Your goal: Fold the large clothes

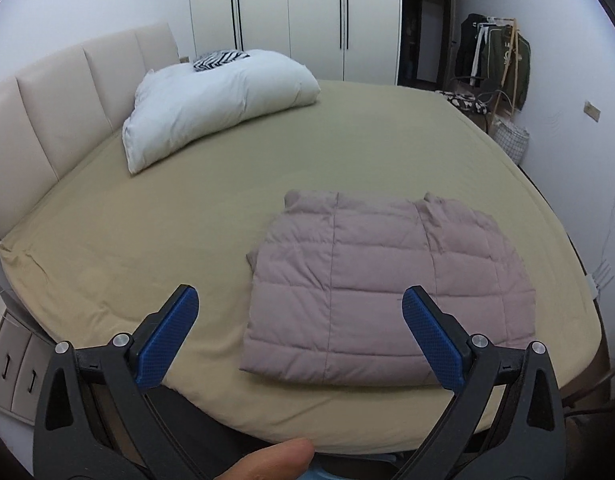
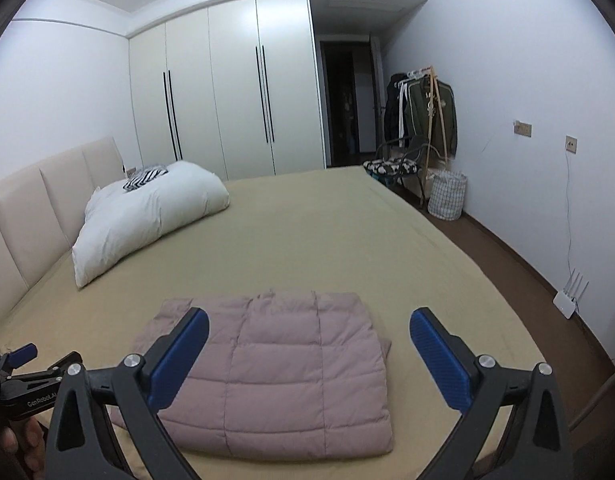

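On the olive bedsheet (image 1: 155, 208), near its front edge, lies the folded mauve quilted jacket (image 1: 383, 292), a puffy stitched rectangle

Both my grippers hang above it, holding nothing: left gripper (image 1: 299, 336) with jaws spread wide, right gripper (image 2: 307, 356) likewise apart, blue textured pads (image 2: 179, 360) bare. A soft white pillow (image 1: 211, 108) rests by the padded headboard (image 1: 59, 112); a checked laundry basket (image 2: 447, 196) stands by the wall, contents hidden

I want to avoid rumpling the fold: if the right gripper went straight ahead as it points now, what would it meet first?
Probably the folded pink quilted jacket: it lies between the open right gripper fingers on the bed. Depth is unclear, so it might pass just above.
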The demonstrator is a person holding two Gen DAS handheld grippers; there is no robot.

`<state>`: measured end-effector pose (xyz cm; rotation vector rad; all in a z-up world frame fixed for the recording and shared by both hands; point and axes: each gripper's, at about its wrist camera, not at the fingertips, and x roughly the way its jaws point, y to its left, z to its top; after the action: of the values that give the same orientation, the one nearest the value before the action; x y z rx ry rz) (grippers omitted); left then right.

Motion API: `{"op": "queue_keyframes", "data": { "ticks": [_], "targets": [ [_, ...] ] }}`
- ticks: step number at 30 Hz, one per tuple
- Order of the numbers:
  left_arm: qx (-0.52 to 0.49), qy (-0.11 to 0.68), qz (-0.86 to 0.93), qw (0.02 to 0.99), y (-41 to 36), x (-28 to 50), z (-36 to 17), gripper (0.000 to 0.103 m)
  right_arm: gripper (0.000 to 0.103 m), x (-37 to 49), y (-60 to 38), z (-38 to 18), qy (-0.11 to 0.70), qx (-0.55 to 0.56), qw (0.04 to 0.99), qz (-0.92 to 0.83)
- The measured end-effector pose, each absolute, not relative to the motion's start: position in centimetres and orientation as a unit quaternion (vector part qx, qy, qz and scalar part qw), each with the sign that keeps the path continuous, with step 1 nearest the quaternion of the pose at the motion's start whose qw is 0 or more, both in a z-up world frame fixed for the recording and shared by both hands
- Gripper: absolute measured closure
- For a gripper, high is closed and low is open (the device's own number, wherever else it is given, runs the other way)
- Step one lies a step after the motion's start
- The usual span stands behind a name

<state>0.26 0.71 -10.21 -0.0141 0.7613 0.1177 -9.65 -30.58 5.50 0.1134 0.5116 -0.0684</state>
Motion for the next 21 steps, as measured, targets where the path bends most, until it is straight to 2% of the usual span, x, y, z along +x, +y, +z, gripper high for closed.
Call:
{"op": "queue_keyframes", "data": {
  "ticks": [12,21],
  "targets": [
    [-0.005,0.399,0.042,0.916,0.6,1.9,-14.3,0.000,0.000,-7.9,-27.6,-1.7,0.387,0.045,0.919,-0.059],
    [0.006,0.420,0.040,0.906,0.1,2.4,-16.9,0.000,0.000,-7.5,-26.0,-4.5,0.424,0.030,0.904,-0.046]
  ]
}}
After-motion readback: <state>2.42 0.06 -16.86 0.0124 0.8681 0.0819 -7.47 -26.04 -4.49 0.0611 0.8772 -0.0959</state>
